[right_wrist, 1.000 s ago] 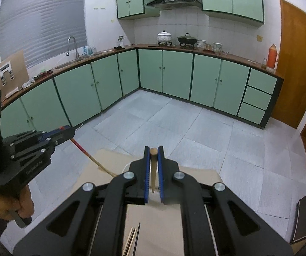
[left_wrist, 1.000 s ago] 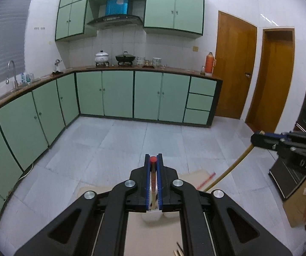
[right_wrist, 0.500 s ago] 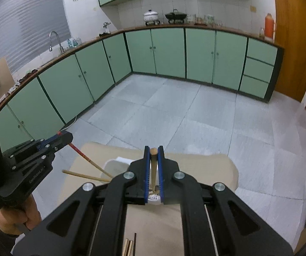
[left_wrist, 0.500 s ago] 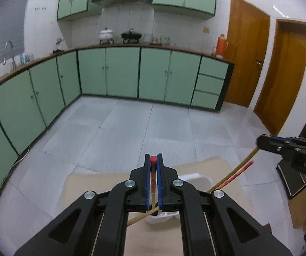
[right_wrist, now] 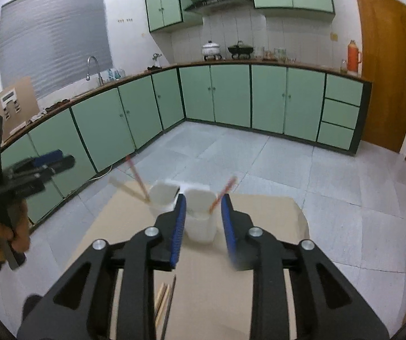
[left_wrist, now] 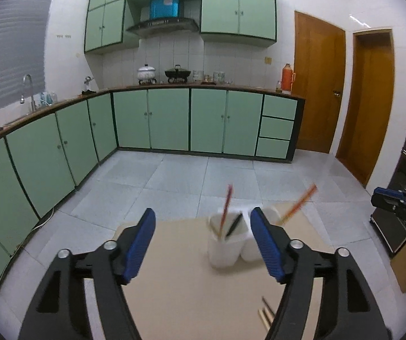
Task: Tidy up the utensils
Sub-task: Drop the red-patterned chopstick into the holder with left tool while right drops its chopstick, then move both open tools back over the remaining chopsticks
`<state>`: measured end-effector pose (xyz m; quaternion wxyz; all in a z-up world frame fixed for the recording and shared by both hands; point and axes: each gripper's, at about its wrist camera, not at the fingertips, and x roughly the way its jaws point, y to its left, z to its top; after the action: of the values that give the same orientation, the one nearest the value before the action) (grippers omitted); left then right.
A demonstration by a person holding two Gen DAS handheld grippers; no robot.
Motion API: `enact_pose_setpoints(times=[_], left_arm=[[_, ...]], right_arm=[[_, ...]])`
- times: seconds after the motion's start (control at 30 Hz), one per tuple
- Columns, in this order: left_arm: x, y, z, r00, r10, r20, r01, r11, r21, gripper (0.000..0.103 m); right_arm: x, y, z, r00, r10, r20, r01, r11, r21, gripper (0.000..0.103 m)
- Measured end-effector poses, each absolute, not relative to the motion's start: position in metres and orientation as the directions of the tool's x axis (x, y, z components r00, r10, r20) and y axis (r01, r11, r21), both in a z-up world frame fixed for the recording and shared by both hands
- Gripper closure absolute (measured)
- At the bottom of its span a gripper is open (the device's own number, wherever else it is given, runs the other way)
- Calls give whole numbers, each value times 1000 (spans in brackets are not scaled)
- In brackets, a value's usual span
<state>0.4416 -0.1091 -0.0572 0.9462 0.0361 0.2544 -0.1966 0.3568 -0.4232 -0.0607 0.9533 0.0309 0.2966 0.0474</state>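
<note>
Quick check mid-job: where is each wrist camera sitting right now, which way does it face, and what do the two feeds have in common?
Left wrist: rides the left tongs, looking slightly down over the table at the two white cups; its open blue-padded jaws fill the foreground, the right tongs at the right edge.
Right wrist: rides the right tongs, facing the same cups; its jaws stand apart, and a hand holds the left tongs at the left.
Shared: cups with chopsticks, loose chopsticks on the table, green cabinets.
</note>
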Motion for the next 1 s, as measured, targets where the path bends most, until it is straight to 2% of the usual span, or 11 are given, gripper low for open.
enact_pose_setpoints(times=[0.2, 0.3, 0.43, 0.63, 1.0], left_arm=[[342, -86, -128, 791, -358, -497, 384, 922, -52, 27], [296, -83, -171, 789, -350, -506, 369, 927, -66, 26], [254, -89, -223, 758, -349, -551, 372, 925, -75, 26], [233, -101, -274, 686, -360, -632, 393, 915, -95, 29], [210, -152, -301, 608, -420, -673, 552, 834, -21, 31]], right_arm=[[259, -402, -153, 810, 76, -581, -58, 997, 49, 72], [218, -385, -213, 772, 74, -631, -46, 997, 60, 72], [191, -360, -264, 722, 95, -686, -68, 995, 67, 72], [190, -337, -277, 710, 124, -693, -102, 992, 72, 72], [185, -371, -280, 723, 109, -682, -10, 989, 148, 72]])
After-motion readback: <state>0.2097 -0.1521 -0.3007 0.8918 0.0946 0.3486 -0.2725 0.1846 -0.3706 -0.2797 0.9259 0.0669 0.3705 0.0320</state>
